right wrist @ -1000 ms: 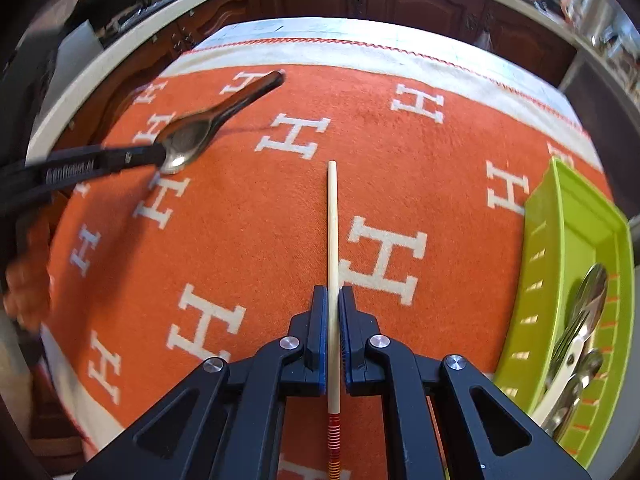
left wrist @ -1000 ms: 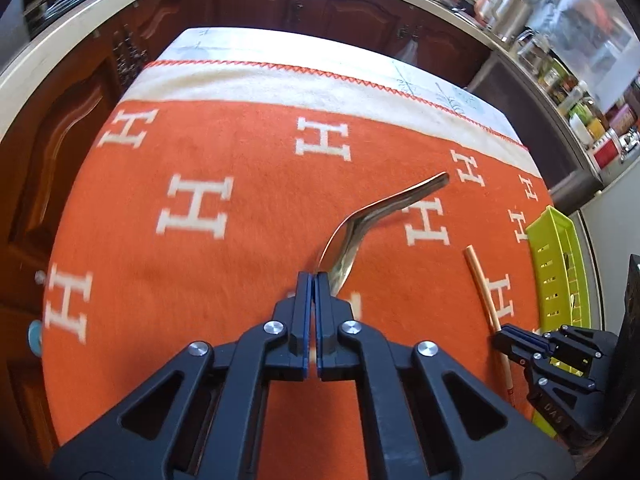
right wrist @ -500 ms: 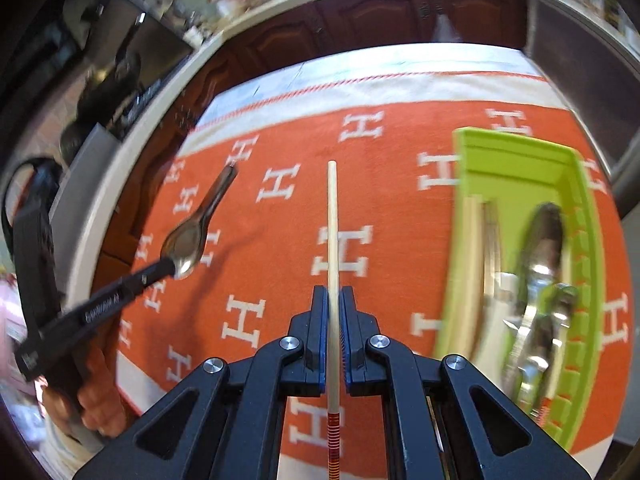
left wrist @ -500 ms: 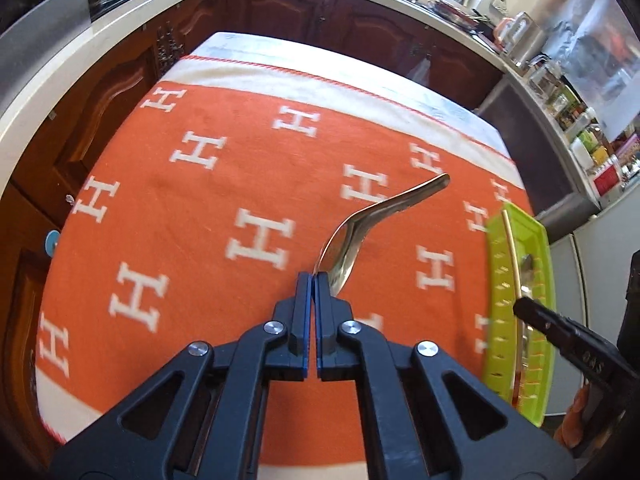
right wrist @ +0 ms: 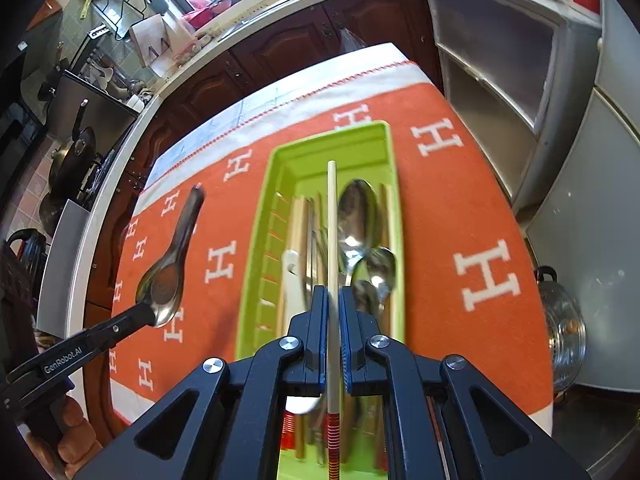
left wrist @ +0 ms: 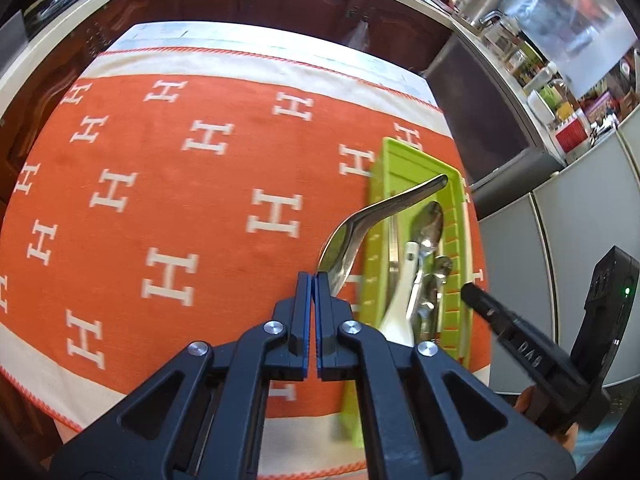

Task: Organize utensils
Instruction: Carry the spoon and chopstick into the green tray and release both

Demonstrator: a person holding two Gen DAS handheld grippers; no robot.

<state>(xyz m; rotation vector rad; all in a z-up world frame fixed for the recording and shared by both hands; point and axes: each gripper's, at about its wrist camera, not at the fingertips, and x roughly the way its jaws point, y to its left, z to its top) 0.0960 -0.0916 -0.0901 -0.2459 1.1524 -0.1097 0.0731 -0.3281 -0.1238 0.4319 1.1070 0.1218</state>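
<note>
Both hands are mid-delivery, each bringing one utensil to the green tray point(right wrist: 256, 240) that lies on the worktop point(left wrist: 168, 200) under its orange cloth with white H marks. The right hand-held gripper point(right wrist: 332, 300) is clamped on a pale chopstick point(right wrist: 331, 220), gripping it toward its red-striped end. The stick runs lengthwise over the middle of the tray and lines up with the long sides. The left hand-held gripper point(left wrist: 315, 284) is pinched shut on the bowl edge of a metal spoon point(left wrist: 372, 216); the handle sticks out ahead and reaches over the near rim of the tray. From the right-hand camera the spoon hangs over the cloth just beside the tray, not yet inside.

The tray is already fairly full. It holds a large metal spoon point(right wrist: 356, 216) with smaller spoons point(right wrist: 380, 268) next to it, a white-handled piece point(right wrist: 292, 280) toward the left wall, and some long pale sticks point(right wrist: 298, 220) that look like more chopsticks. I cannot make out dividers between them.

I'd say the chopstick goes first. It needs lowering flat into the tray alongside the other sticks, then the jaws let go. The spoon needs carrying a little further across the rim and setting down by the other spoons. The two grippers are close together over a narrow tray, so one should probably wait for the other.
</note>
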